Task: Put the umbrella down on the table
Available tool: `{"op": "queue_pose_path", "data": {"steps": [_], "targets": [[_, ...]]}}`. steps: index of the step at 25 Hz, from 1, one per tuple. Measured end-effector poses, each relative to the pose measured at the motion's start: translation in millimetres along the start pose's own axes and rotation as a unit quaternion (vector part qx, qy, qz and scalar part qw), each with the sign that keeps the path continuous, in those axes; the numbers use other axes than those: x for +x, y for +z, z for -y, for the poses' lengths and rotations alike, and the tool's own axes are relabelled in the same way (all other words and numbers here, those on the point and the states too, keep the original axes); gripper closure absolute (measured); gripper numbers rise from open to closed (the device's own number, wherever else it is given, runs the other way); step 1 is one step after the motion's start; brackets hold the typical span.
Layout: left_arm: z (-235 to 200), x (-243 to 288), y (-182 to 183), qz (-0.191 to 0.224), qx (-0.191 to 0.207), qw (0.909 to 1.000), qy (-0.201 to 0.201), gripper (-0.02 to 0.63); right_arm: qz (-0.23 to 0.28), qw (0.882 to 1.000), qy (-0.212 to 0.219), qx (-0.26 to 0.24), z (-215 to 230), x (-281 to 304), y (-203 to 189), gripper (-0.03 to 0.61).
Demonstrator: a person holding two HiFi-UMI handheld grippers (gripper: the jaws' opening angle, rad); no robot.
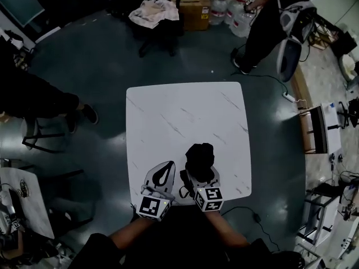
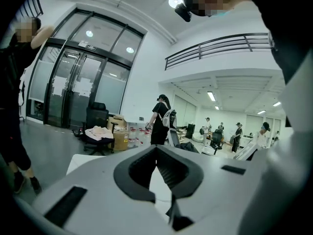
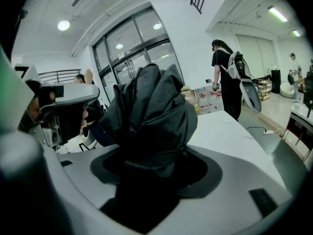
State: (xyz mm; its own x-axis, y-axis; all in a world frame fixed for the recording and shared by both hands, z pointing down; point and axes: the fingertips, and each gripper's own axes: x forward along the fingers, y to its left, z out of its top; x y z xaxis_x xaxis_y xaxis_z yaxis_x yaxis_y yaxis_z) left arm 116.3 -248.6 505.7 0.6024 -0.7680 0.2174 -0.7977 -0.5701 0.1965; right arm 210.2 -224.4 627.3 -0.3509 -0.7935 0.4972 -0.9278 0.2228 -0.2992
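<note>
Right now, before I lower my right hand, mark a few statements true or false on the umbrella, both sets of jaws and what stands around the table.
1. The right gripper has its jaws closed on a folded black umbrella. True.
2. The left gripper also grips the umbrella. False: its jaws are together with nothing between them.
3. The umbrella is opened out. False: it is folded into a compact bundle.
4. A person stands beyond the far right corner of the white table. True.
</note>
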Motion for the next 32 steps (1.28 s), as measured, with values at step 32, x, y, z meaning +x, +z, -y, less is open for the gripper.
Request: {"op": "queue_pose_path", "data": {"steps": [32], "targets": [[-40, -33, -24, -0.013, -0.021, 0.9938, 0.108, 0.606, -0.257, 0.966, -0.028, 0.022, 43, 115, -122, 0.265]]}}
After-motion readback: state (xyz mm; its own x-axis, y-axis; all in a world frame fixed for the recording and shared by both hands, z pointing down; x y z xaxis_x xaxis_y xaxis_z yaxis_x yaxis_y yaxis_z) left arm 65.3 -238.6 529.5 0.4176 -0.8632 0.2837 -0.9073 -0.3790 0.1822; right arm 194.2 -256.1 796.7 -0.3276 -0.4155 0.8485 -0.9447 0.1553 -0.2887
